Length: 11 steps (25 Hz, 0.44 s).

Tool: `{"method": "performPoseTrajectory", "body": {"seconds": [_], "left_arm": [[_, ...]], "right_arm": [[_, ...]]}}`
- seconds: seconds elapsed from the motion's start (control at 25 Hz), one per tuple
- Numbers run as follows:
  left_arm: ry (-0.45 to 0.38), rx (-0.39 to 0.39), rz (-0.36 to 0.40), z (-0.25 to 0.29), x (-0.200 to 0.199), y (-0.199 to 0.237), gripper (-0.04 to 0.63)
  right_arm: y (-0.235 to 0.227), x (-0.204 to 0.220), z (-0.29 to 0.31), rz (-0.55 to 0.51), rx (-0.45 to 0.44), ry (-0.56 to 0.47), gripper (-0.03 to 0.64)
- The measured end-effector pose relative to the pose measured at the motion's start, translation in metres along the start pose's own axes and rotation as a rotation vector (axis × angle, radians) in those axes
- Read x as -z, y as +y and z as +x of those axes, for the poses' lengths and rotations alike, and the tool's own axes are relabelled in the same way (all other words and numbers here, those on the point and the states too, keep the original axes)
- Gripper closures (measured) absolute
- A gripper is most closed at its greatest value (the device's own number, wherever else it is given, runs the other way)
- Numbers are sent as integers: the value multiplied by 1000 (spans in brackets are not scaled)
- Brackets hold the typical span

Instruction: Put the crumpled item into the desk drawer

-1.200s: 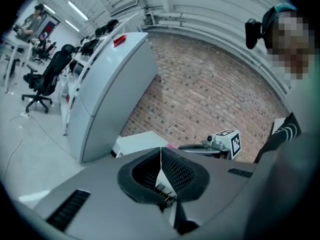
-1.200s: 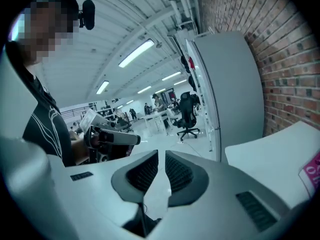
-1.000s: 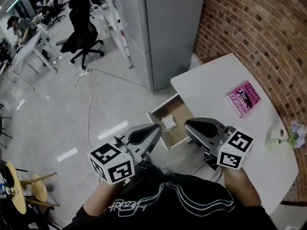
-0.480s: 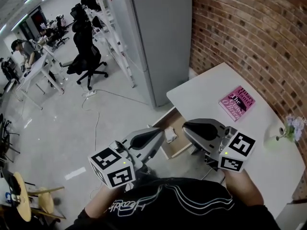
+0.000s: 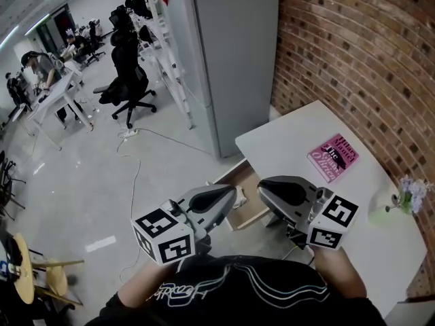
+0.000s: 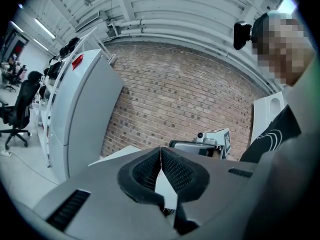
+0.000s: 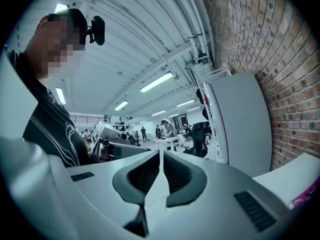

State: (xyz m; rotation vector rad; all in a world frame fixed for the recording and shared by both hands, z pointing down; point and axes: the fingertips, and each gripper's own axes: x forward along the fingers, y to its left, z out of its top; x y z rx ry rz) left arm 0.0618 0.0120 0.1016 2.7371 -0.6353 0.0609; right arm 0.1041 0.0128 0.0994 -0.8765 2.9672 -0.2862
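Observation:
The wooden desk drawer (image 5: 239, 176) stands pulled out from the white desk (image 5: 292, 131). My two grippers hang above its front part and cover it, so no crumpled item shows in it. The left gripper (image 5: 231, 194) is shut and empty; in the left gripper view its ribbed pads (image 6: 160, 151) meet at the tips. Just to the right and level with it, the right gripper (image 5: 262, 189) is also shut with nothing held, and its pads (image 7: 161, 156) stand almost together in the right gripper view. Both grippers point up and away from the drawer.
A pink book (image 5: 333, 157) lies on the desk by the brick wall (image 5: 360, 46). A small vase of flowers (image 5: 401, 199) stands at the desk's right edge. A tall grey cabinet (image 5: 231, 53) rises behind the drawer. An office chair (image 5: 129, 80) and a floor cable (image 5: 132, 175) lie left.
The white crumpled item lay in plain sight in the open drawer before; the grippers now cover that spot. Both grippers drew a little closer together and the head view tilted up.

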Motion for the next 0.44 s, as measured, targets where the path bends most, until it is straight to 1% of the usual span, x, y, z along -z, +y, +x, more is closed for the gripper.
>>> {"method": "performPoseTrajectory", "body": {"seconds": [0.44], "left_arm": [[-2,-43,-41,10,8,21,572]], "right_arm": [[-17,10,5,33,-10,5,561]]}}
